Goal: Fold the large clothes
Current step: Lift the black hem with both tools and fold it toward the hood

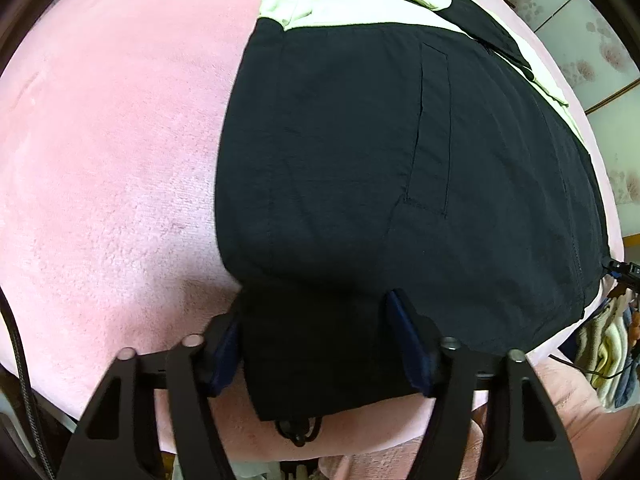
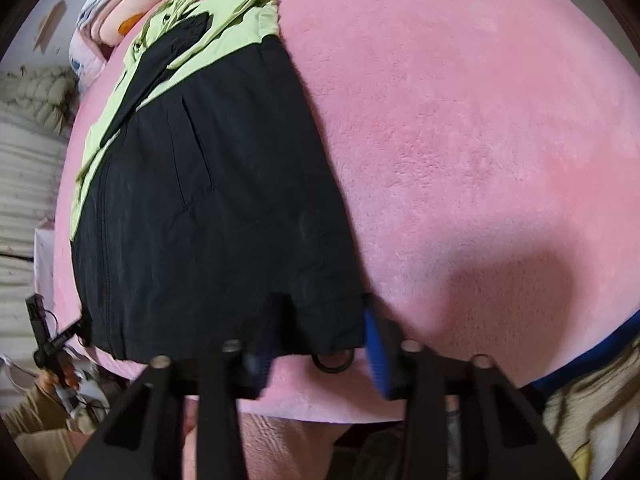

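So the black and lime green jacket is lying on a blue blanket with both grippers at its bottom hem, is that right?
Not quite: the blanket is pink, not blue, as both wrist views show. The black and lime green jacket does lie on it, with the left gripper and right gripper at its bottom hem.

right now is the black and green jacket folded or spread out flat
Partly folded: the jacket lies as a narrow strip on the pink blanket, sides tucked in, lengthwise fold not yet done.
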A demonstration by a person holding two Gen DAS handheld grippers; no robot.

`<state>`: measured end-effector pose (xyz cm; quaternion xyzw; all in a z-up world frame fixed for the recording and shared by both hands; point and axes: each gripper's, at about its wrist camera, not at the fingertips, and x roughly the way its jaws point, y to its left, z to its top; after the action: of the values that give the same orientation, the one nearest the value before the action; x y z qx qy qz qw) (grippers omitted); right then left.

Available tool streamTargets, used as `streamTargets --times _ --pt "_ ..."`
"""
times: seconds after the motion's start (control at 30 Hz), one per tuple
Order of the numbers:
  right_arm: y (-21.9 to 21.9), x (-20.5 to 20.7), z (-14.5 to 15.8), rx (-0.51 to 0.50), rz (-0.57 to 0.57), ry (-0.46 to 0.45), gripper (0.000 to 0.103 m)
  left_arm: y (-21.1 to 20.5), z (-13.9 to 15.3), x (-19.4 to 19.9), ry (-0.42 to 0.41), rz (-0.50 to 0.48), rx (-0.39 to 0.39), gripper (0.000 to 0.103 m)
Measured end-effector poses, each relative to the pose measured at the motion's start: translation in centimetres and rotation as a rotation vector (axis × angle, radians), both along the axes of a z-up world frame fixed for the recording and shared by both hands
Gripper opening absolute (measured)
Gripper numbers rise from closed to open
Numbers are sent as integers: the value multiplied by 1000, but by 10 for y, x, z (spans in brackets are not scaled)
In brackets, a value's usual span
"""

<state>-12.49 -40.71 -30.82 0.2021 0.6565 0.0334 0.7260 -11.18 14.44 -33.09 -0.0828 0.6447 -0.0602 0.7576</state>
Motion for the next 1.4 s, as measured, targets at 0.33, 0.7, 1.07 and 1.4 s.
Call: streamTargets --times 0.33,0.7,1.07,1.4 --pt "16 0 39 -65 62 -60 23 -2 33 4 15 33 42 8" --pt "20 47 122 50 58 -210 22 9 134 57 -22 351 -125 6" --pt "11 226 182 134 -3 -370 17 50 222 213 -186 647 -137 2" --pt "19 385 112 20 -90 -259 17 61 175 351 -190 660 42 2"
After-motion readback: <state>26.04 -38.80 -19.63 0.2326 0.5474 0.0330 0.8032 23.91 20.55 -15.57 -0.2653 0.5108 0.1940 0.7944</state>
